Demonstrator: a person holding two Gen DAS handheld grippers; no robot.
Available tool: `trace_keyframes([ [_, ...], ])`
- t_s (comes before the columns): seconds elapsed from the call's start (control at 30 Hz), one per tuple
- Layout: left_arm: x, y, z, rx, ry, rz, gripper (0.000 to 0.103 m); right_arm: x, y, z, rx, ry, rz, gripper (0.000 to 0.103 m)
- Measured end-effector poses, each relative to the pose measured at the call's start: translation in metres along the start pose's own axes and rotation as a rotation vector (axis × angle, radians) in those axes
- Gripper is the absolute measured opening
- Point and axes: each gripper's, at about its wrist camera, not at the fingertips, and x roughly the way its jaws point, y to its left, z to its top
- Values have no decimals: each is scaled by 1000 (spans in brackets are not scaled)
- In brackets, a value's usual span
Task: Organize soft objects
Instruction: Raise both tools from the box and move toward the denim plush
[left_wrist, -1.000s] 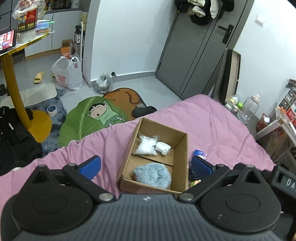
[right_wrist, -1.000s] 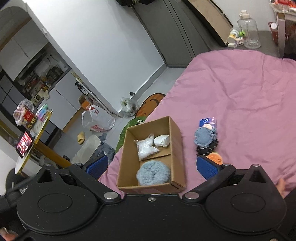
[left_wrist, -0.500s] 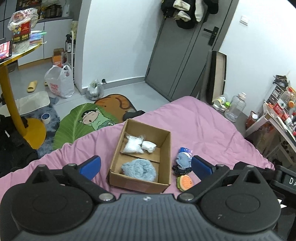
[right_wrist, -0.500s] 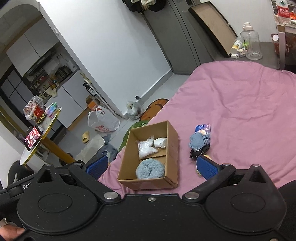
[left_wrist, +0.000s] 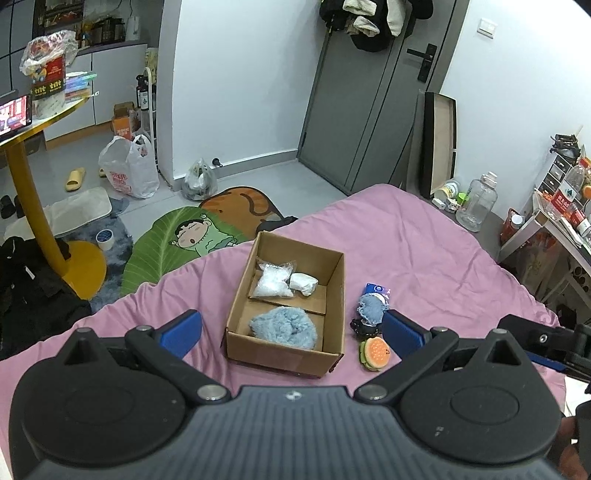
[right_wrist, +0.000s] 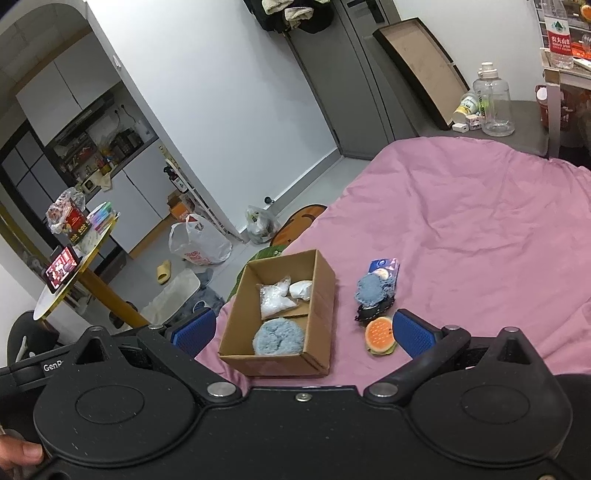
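Observation:
An open cardboard box (left_wrist: 334, 291) (right_wrist: 321, 295) sits on the pink bed. Inside lie a fluffy blue ball (left_wrist: 283, 328) (right_wrist: 279, 336), a clear bag of white stuffing (left_wrist: 273, 282) (right_wrist: 275, 301) and a white lump (left_wrist: 303, 283) (right_wrist: 301, 289). Right of the box lie a blue fuzzy pad on a blue packet (left_wrist: 373, 305) (right_wrist: 373, 290), a black item (left_wrist: 357, 326) (right_wrist: 369, 313) and a burger-shaped toy (left_wrist: 375, 352) (right_wrist: 379, 334). My left gripper (left_wrist: 291, 332) and right gripper (right_wrist: 303, 330) hover open and empty above the near edge of the bed.
The pink bed (left_wrist: 424, 258) (right_wrist: 480, 221) stretches to the right. On the floor are cartoon rugs (left_wrist: 184, 236), a plastic bag (left_wrist: 127, 173) and a yellow round table (left_wrist: 33, 177). A grey door (left_wrist: 362, 92), a water jug (left_wrist: 478, 203) and cluttered shelves (left_wrist: 561, 206) stand behind.
Both grippers have pulled back and up from the box, which now looks smaller. The burger toy has come into view. Both stay open.

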Motion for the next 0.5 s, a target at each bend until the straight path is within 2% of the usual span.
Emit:
trace_keyframes([
  [0.3, 10, -17, 0, 0, 22, -39, 103, 0, -13, 5, -23, 16, -40, 103],
  [0.5, 21, -29, -2, 6, 31, -54, 103, 9, -30, 6, 5, 28, -64, 103],
])
